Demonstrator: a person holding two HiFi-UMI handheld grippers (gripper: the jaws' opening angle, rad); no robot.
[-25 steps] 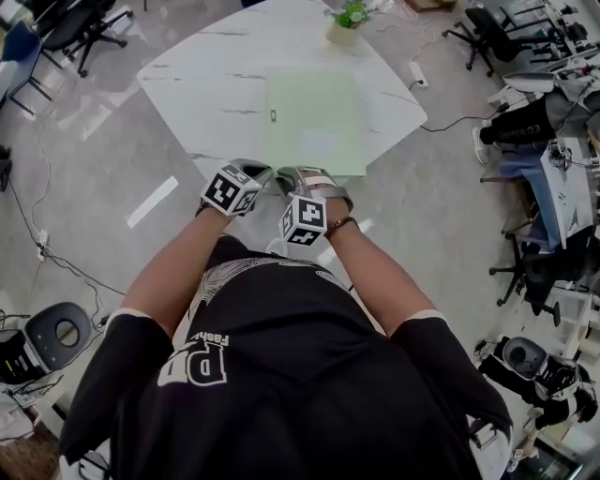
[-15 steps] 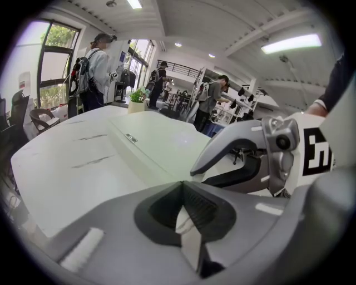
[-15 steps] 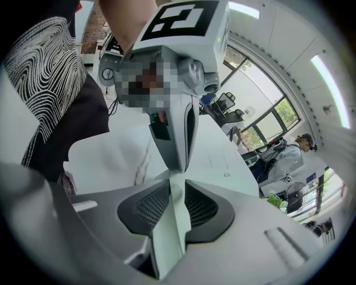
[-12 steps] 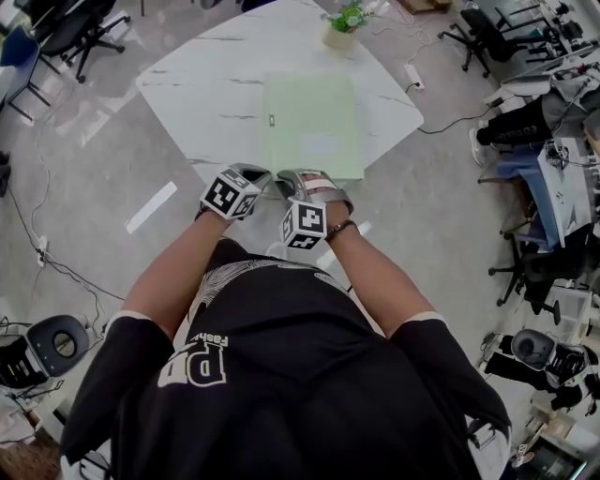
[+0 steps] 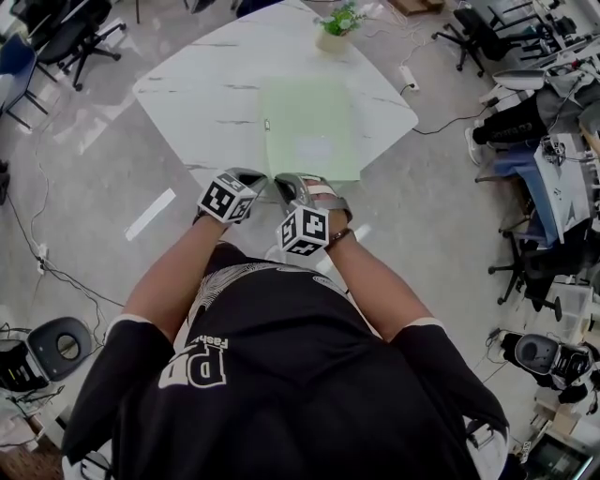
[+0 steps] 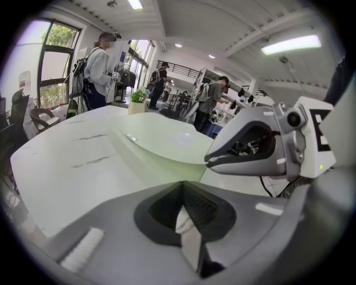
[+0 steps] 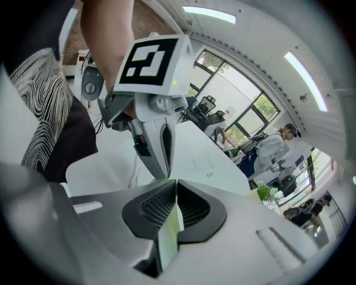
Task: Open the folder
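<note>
Standing beyond the flat folder [image 5: 311, 128] is 1 potted plant [image 5: 335, 28].

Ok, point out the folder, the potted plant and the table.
folder [image 5: 309, 122]: head view, middle of its green cover.
potted plant [image 5: 344, 17]: head view, on its leaves.
table [image 5: 192, 89]: head view, bare white top left of the folder.

A pale green folder [image 5: 309, 127] lies flat and closed on the white table, right of the table's middle, with its near edge at the table's near rim. Its cover is plain apart from a paler rectangular patch in the near half. A small dark mark, perhaps a label, sits on its left edge.
</note>
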